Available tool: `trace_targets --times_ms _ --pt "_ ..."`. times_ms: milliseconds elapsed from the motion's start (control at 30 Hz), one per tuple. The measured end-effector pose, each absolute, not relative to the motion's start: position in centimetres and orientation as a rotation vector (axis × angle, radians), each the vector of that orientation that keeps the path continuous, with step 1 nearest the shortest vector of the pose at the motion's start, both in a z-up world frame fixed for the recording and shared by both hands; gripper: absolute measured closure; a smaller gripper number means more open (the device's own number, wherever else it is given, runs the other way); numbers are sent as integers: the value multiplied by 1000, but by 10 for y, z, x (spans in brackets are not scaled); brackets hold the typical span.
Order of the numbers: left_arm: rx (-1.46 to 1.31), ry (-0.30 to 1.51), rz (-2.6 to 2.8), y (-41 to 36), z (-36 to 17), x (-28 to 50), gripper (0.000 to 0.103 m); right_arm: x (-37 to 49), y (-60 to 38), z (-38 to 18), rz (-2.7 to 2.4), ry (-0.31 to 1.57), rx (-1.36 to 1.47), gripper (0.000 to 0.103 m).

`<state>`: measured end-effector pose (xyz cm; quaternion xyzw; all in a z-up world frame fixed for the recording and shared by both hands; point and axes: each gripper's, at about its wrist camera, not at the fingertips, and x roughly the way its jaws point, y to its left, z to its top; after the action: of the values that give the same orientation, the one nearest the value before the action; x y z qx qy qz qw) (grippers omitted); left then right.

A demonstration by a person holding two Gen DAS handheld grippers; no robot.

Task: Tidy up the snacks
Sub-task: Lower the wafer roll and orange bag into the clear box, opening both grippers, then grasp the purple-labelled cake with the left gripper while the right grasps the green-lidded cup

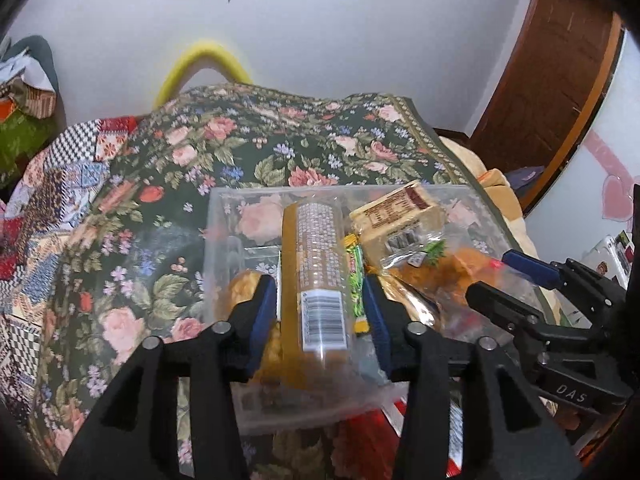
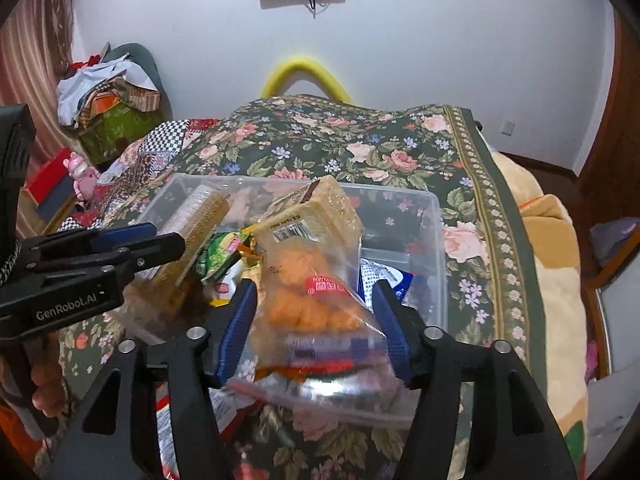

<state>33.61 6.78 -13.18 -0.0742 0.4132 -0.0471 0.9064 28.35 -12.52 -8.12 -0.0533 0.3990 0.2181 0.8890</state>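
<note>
A clear plastic bin stands on the floral bedspread and holds several snacks. My left gripper is shut on a long golden cracker sleeve and holds it tilted over the bin; the sleeve also shows at the left in the right wrist view. My right gripper is shut on a clear bag of orange puffs, just above the bin's near side; the bag shows in the left wrist view. A beige wafer pack and a green packet lie in the bin.
The floral bedspread covers the bed. A patchwork quilt lies to the left. A yellow foam arch stands at the wall. Piled boxes and clothes sit far left. A wooden door is at the right.
</note>
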Motion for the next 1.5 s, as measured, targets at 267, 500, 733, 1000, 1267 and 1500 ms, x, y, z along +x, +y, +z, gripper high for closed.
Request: trace_targets --times_ms 267,500,733,1000,1267,1500 --pt "-96 795 -104 63 -98 287 43 249 -139 -56 472 797 -97 40" --pt "-73 812 -107 58 -94 235 34 209 -153 -47 475 782 -109 37" --pt "-93 892 -117 51 -117 192 32 176 -164 -48 481 793 -113 35" --pt "-120 1012 -170 35 -160 161 32 150 -167 -57 508 822 -124 33" --pt "-102 1094 -164 31 -201 142 30 138 -155 -72 544 874 -136 33" --pt "-173 1107 -100 70 -214 133 30 136 -127 -94 596 938 -159 33"
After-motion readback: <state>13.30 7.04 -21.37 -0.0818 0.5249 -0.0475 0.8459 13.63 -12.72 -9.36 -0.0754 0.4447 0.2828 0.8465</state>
